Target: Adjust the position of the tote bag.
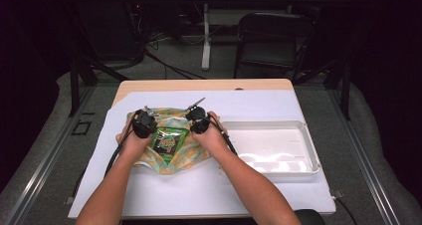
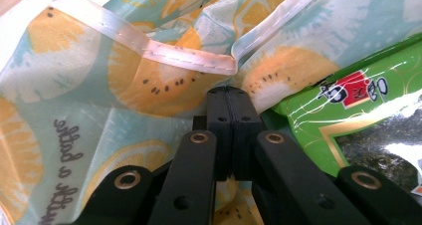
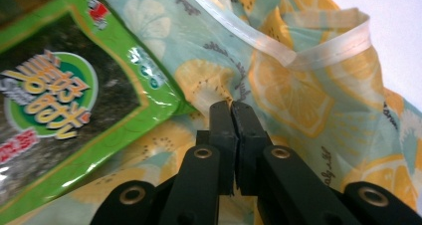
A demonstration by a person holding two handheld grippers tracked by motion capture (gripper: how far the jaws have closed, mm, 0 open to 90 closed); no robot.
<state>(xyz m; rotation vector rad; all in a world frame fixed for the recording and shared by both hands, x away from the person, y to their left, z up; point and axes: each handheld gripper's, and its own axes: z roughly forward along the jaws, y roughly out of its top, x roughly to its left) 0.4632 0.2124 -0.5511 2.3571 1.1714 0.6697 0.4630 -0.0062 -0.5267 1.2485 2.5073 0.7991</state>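
A thin fabric bag printed with orange citrus slices lies crumpled on the white sheet. On its middle rests a green snack packet with a dark window. My left gripper is at the bag's left side, its jaws shut, pinching the fabric just below the white hem. The packet lies to its right. My right gripper is at the bag's right side, shut on a pucker of fabric. The packet lies to its left, and the hem curls beyond.
A white plastic tray stands just right of the bag. The white sheet covers most of the wooden table. A black chair and a desk leg stand beyond the far edge.
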